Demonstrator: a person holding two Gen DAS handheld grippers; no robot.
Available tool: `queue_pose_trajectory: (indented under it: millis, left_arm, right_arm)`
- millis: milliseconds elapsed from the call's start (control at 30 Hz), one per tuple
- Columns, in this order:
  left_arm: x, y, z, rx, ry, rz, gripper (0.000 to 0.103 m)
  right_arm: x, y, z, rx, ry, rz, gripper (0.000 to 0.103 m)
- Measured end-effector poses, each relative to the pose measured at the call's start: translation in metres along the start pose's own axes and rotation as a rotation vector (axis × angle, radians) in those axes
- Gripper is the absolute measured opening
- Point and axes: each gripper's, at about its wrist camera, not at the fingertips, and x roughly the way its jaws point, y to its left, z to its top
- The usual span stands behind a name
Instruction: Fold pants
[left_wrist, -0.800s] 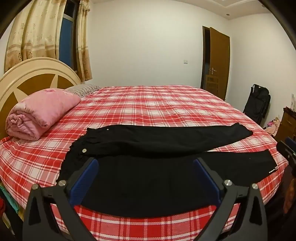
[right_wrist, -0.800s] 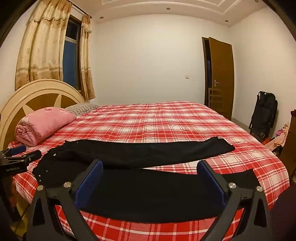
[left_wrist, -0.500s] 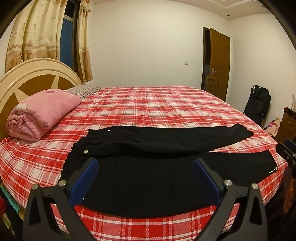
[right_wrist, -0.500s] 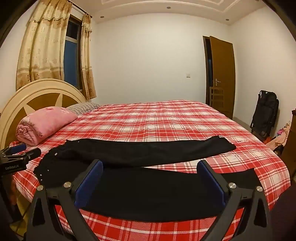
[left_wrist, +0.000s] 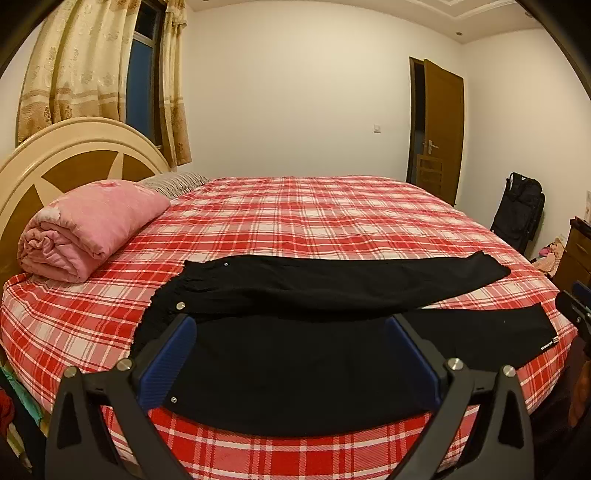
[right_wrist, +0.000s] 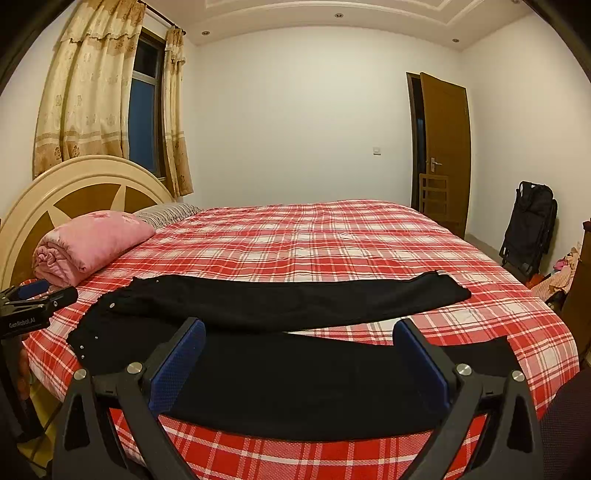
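Note:
Black pants (left_wrist: 314, 332) lie flat across the near side of the bed, waist at the left and the two legs spread apart toward the right; they also show in the right wrist view (right_wrist: 295, 354). My left gripper (left_wrist: 290, 330) hovers open above the near leg, nothing between its blue pads. My right gripper (right_wrist: 299, 332) is likewise open over the near leg, apart from the cloth. The left gripper's body shows at the left edge of the right wrist view (right_wrist: 33, 302), and the right gripper peeks in at the right edge of the left wrist view (left_wrist: 576, 306).
The bed (left_wrist: 295, 221) has a red plaid sheet. A rolled pink blanket (left_wrist: 85, 229) and a striped pillow (left_wrist: 173, 182) lie by the headboard (left_wrist: 55, 162) at left. A brown door (left_wrist: 443, 129), a black bag (left_wrist: 521, 206) and a wooden cabinet (left_wrist: 576, 254) stand at right.
Both cameras have tipped slightly, so the bed and pants sit a little differently in view. The pants have not moved and both grippers stay open.

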Motion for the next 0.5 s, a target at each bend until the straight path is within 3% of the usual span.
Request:
queue_pose_trajectory:
  millis: [500]
  left_arm:
    - [-0.0003,0.0056,0.0019,0.003,-0.009,0.013,0.103]
  right_arm:
    - [-0.0003,-0.0010,-0.0007,0.003,-0.001,0.004,0.102]
